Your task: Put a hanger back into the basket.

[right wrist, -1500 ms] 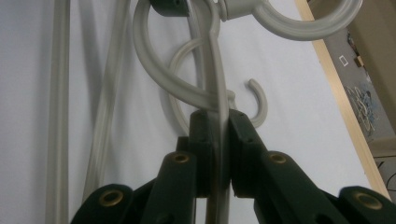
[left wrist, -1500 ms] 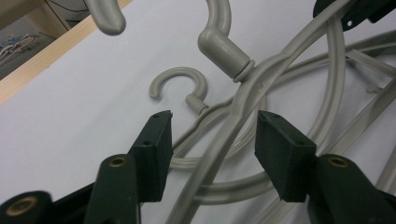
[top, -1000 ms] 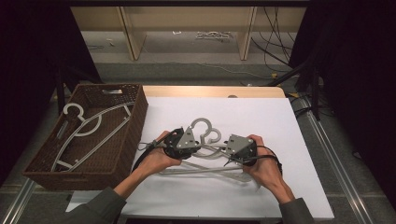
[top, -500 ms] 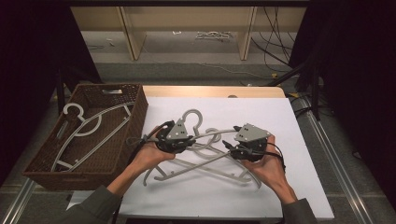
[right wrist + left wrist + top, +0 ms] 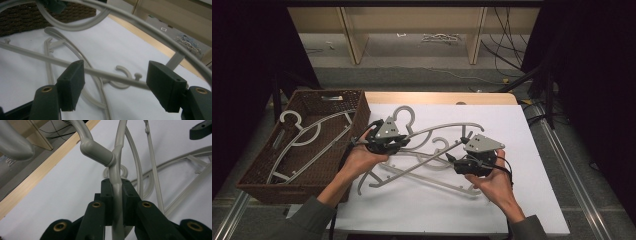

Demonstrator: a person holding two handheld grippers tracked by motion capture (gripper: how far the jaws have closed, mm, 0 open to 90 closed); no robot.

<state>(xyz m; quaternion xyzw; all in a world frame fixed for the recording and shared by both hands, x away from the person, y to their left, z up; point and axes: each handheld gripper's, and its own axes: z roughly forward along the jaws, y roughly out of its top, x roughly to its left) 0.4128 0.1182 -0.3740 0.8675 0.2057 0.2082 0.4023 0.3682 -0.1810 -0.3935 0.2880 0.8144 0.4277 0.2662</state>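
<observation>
Hanger [image 5: 117, 182] neck between left gripper [image 5: 117, 195] jaws, clear in left gripper view

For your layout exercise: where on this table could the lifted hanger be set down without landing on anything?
Bare white sheet along the near edge and the right strip beyond the right gripper. Crowded: the middle, with tangled hangers, and the wicker basket, already holding hangers.

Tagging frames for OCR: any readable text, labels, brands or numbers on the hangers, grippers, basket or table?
None readable.
Held hanger, the hangers on the table and the hangers in the basket: plain grey plastic, no marking visible.
Left gripper and right gripper: black jaws, no lettering.
Wicker basket: no tag or print.
White table top: blank.
Small pale bits on the floor beyond the table: too small and blurred to read.
</observation>
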